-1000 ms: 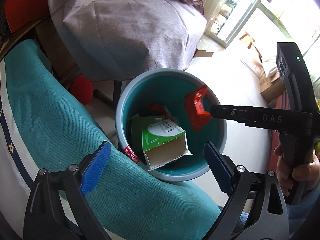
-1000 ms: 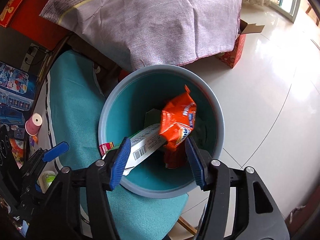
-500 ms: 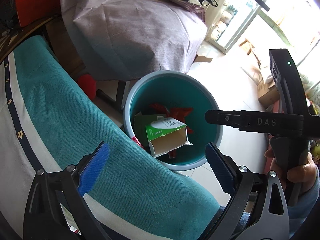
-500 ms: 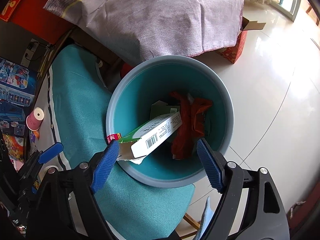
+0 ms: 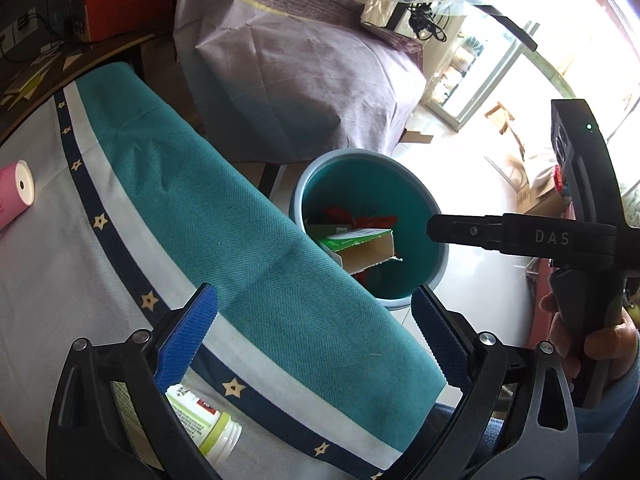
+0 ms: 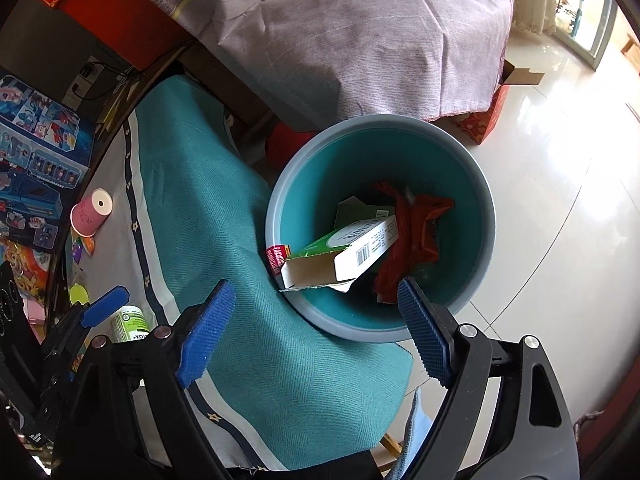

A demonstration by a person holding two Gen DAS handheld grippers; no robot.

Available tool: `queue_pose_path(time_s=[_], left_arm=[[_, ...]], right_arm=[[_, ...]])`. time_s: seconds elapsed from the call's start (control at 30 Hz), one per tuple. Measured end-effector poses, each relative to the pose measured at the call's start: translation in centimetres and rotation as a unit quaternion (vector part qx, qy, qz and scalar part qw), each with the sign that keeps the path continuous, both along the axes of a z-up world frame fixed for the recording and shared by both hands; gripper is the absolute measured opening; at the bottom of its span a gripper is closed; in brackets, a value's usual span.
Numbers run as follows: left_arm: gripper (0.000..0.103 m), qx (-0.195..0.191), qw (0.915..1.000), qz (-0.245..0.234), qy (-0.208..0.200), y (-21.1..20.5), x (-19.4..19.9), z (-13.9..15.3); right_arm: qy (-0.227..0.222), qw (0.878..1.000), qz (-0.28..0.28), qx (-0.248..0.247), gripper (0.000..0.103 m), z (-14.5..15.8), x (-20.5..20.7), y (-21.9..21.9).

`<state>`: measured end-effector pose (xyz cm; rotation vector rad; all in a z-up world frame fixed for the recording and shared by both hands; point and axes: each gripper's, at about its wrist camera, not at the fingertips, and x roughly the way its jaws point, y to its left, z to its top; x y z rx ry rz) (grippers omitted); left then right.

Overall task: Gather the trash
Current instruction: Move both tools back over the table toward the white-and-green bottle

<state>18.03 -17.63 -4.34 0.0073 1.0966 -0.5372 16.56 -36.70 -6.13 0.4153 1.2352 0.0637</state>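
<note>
A blue-grey bin (image 6: 384, 120) with a teal inside stands on the floor past the table edge. In it lie a green-and-white carton (image 6: 360, 244), open end up, and an orange snack bag (image 6: 416, 232); a small red wrapper (image 6: 276, 258) sits at the rim. My right gripper (image 6: 316, 290) hovers above the bin's near rim, jaws opening, nothing between them. My left gripper (image 5: 312, 300) is open and empty over the teal tablecloth (image 5: 248, 248); the bin (image 5: 348, 154) and carton (image 5: 360, 240) lie beyond it. A hand (image 5: 600, 344) holds the right gripper's body (image 5: 520, 236).
A white-and-green bottle (image 5: 204, 428) lies on the cloth under my left gripper's left finger; it also shows as the bottle (image 6: 130, 324). A pink roll (image 6: 94, 210) rests farther left. Purple-grey covered furniture (image 6: 360, 32) stands behind the bin, a red box (image 6: 488, 116) on the tiled floor.
The orange bag has left my right gripper and dropped into the bin. The right jaws have widened. Both grippers have pulled back and up from the bin, over the table.
</note>
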Motion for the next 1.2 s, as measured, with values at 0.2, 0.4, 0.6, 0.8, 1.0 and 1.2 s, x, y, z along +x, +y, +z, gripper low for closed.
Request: queue_pose_path(time_s=[0.2, 0.4, 0.6, 0.8, 1.0, 1.2], left_arm=[[0.098, -0.017, 0.9992, 0.036, -0.004, 4.3, -1.2, 0.4], [0.099, -0.028, 0.9968, 0.075, -0.002, 9.2, -2.4, 0.4], [0.099, -0.033, 0.993, 0.113, -0.007, 14.4, -4.1, 0.3], [0.099, -0.039, 0.9882, 0.148, -0.006, 19.1, -5.6, 0.0], [0.099, -0.046, 0.9815, 0.186, 0.004, 23.5, -6.8, -1.0], [0.099, -0.052, 0.9744, 0.218, 0.017, 26.8, -7.6, -2.1]], right_arm=[[-0.002, 0.999, 0.039, -0.011, 0.08, 1.0, 0.1, 4.1], [0.005, 0.996, 0.089, -0.017, 0.08, 1.5, 0.1, 9.2], [0.015, 0.989, 0.142, -0.034, 0.08, 1.7, 0.1, 14.6], [0.022, 0.982, 0.18, -0.048, 0.08, 1.9, 0.0, 19.3], [0.032, 0.974, 0.219, -0.053, 0.08, 1.2, -0.2, 23.4], [0.046, 0.967, 0.243, -0.064, 0.08, -0.5, -0.2, 26.5]])
